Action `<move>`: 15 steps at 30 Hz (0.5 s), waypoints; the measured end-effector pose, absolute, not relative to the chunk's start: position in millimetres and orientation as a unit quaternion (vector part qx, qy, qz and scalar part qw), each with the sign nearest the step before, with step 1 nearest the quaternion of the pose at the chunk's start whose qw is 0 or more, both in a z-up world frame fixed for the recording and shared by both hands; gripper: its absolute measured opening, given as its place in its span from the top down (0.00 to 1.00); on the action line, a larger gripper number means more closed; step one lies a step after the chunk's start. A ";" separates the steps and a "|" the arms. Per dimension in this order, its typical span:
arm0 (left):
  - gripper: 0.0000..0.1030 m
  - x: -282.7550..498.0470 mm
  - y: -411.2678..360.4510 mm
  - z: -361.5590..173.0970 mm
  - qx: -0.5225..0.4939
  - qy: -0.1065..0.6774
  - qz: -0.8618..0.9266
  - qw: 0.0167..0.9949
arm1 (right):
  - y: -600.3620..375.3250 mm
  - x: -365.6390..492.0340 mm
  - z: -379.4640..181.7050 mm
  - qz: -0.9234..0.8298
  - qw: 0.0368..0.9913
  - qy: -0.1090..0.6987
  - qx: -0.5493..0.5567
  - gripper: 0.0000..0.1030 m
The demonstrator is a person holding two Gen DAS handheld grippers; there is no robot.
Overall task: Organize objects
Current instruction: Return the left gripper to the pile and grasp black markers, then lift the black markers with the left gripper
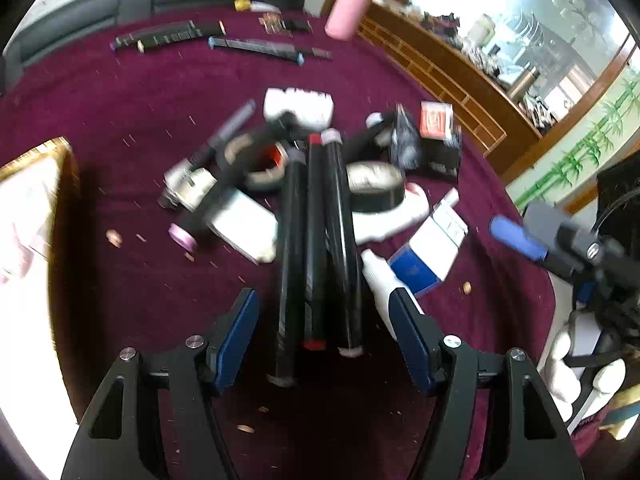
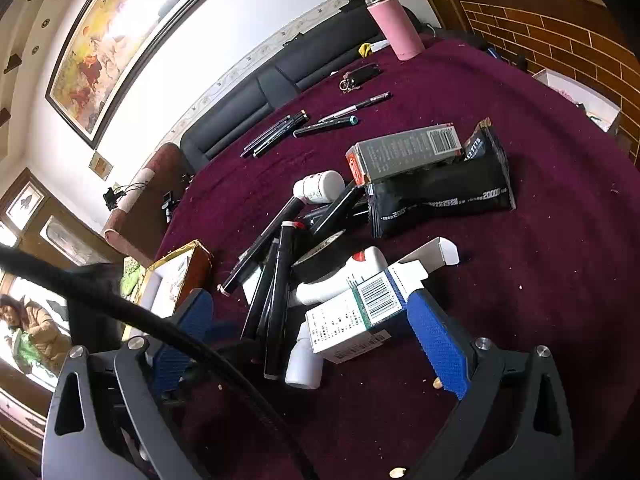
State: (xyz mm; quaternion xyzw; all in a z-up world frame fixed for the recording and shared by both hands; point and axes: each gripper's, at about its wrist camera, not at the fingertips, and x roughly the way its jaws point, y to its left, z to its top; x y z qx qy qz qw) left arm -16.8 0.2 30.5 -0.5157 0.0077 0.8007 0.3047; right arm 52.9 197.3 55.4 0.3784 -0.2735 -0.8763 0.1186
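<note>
From the left wrist, the left gripper [image 1: 324, 312] is spread wide and grasps nothing; three black markers [image 1: 316, 240] lie side by side between its blue pads, their near ends reaching toward 6 o'clock, on the maroon cloth [image 1: 120, 100]. Motion blur smears the pile beyond at 12 o'clock, so the tape rolls [image 1: 374, 186] and white objects there are hard to identify. At 3 o'clock the right gripper [image 1: 520, 240] is cut off. From the right wrist, the right gripper [image 2: 308, 332] is released too, with a white carton [image 2: 360, 312] between its fingers; a black cable [image 2: 160, 328] hides part of its left finger. A pink bottle [image 2: 396, 28] stands at 12 o'clock.
</note>
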 end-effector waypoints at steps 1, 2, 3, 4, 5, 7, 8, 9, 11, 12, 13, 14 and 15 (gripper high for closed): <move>0.41 -21.1 -2.3 33.5 -0.508 0.011 0.809 0.295 | 197.7 52.6 54.4 -0.875 0.120 -0.276 0.379 0.04; 0.41 -26.8 -5.2 35.4 -0.503 0.012 0.816 0.285 | 197.8 52.3 53.1 -0.874 0.121 -0.278 0.381 0.04; 0.41 -31.2 -4.6 33.3 -0.502 0.011 0.818 0.281 | 198.0 52.1 51.9 -0.873 0.121 -0.278 0.382 0.04; 0.41 -36.5 -4.0 30.6 -0.502 0.014 0.819 0.279 | 198.5 51.9 50.4 -0.872 0.121 -0.278 0.383 0.04; 0.44 -35.2 -3.5 27.7 -0.499 0.024 0.822 0.275 | 198.8 52.5 49.7 -0.872 0.121 -0.278 0.384 0.04; 0.59 -29.3 -0.8 25.9 -0.491 0.061 0.827 0.267 | 199.8 53.2 49.1 -0.871 0.120 -0.278 0.386 0.04; 0.70 -24.7 -3.2 24.7 -0.492 0.076 0.825 0.269 | 200.3 53.8 49.0 -0.871 0.120 -0.278 0.387 0.04; 0.73 -22.5 -1.0 22.0 -0.494 0.084 0.822 0.273 | 201.0 54.7 48.6 -0.871 0.119 -0.278 0.387 0.04; 0.82 -17.2 0.4 21.3 -0.486 0.097 0.822 0.279 | 201.5 54.7 47.9 -0.872 0.116 -0.276 0.388 0.04; 0.84 -15.9 2.2 22.3 -0.485 0.103 0.822 0.281 | 201.1 54.5 47.1 -0.871 0.115 -0.277 0.389 0.04; 0.88 -15.2 3.8 23.4 -0.484 0.107 0.821 0.283 | 200.8 54.0 46.1 -0.870 0.116 -0.278 0.391 0.04; 0.89 -14.4 6.6 24.8 -0.481 0.117 0.821 0.284 | 200.5 53.2 45.2 -0.868 0.116 -0.280 0.393 0.04; 0.89 -14.6 10.2 24.9 -0.477 0.132 0.822 0.281 | 199.6 52.5 44.0 -0.867 0.116 -0.281 0.395 0.04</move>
